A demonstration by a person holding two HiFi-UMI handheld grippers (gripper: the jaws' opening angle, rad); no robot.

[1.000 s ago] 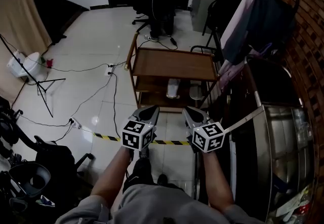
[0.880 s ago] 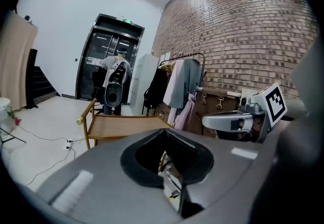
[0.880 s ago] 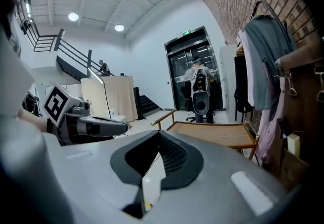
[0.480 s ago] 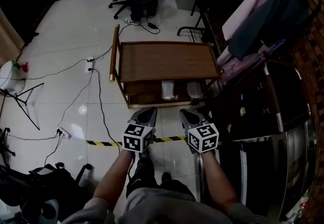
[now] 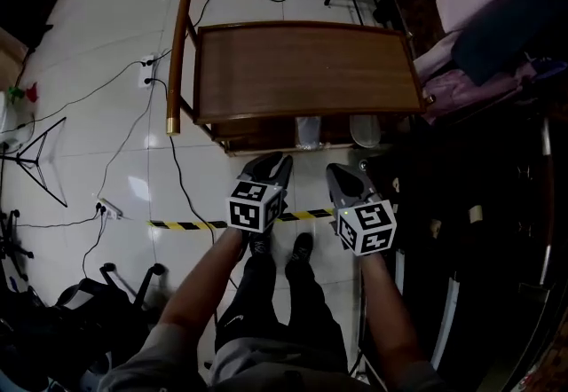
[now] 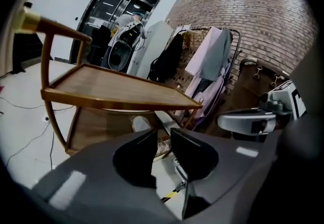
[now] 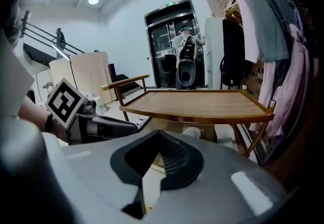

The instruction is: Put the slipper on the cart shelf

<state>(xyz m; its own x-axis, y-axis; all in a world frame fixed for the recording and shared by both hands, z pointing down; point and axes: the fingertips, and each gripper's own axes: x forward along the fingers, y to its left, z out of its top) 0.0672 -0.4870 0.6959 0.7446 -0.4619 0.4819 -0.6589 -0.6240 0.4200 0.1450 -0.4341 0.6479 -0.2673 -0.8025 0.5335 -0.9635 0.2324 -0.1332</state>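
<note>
- The cart's top shelf (image 5: 302, 62) is covering most of the lower shelf (image 5: 266, 147), leaving only the ends of two pale slippers (image 5: 308, 131) (image 5: 364, 129) peeking out.
- The hanging clothes (image 5: 484, 9) are running off the head view's right edge.
- The person's torso (image 5: 266, 362) is being cut off at the bottom.

Left gripper (image 6: 163, 134) fingers (image 6: 135, 159) have just been opening, nothing between; cart (image 6: 116, 86) ahead.

Dim head view: the white floor (image 5: 106, 18) left of the wooden cart (image 5: 302, 66) shines, while right of it sinks near-black, perhaps underexposed. Both gripper views bow at the rims.
</note>
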